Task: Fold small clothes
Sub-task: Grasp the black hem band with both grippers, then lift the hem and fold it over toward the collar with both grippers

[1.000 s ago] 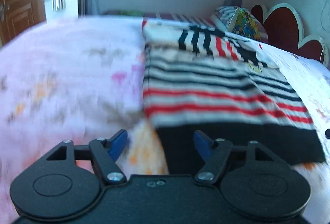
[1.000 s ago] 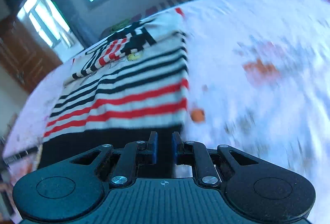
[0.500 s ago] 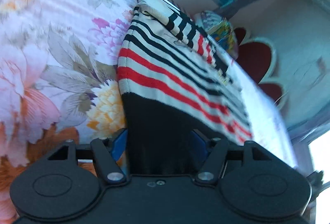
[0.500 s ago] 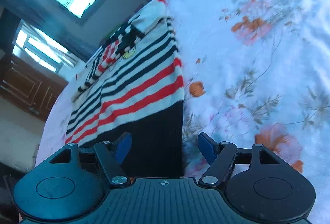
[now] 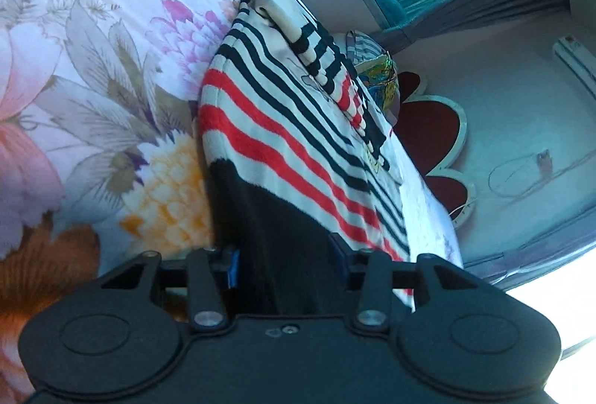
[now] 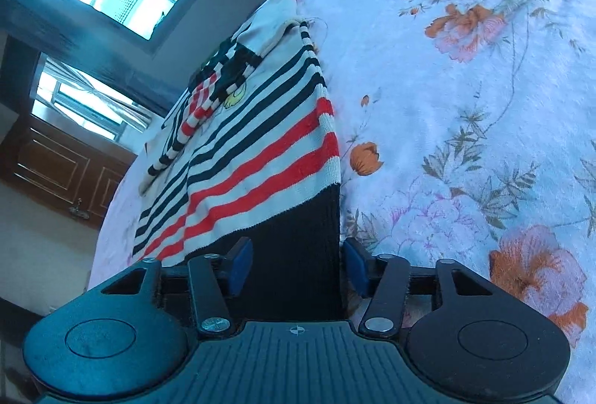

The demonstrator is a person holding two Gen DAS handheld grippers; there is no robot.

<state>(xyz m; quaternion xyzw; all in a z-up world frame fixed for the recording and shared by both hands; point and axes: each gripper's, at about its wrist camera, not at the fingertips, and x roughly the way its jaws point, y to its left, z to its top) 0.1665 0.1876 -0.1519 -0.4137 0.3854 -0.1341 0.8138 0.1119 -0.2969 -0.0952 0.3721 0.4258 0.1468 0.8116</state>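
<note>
sweater (image 5: 283, 150) x1 | pillow (image 5: 376, 76) x1 | bedsheet (image 6: 465, 106) x1 | grippers x2

Each tool's body hides the near edge of the sweater's (image 5: 283, 150) black hem.

Both the left gripper (image 5: 285, 260) and right gripper (image 6: 296, 264) are black plastic, silver-screwed, with seemingly blue finger pads (image 6: 240, 266).

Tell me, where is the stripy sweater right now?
The stripy sweater lies flat on the flowery bedspread; in both wrist views its black hem sits between the open left tongs and right tongs.
</note>
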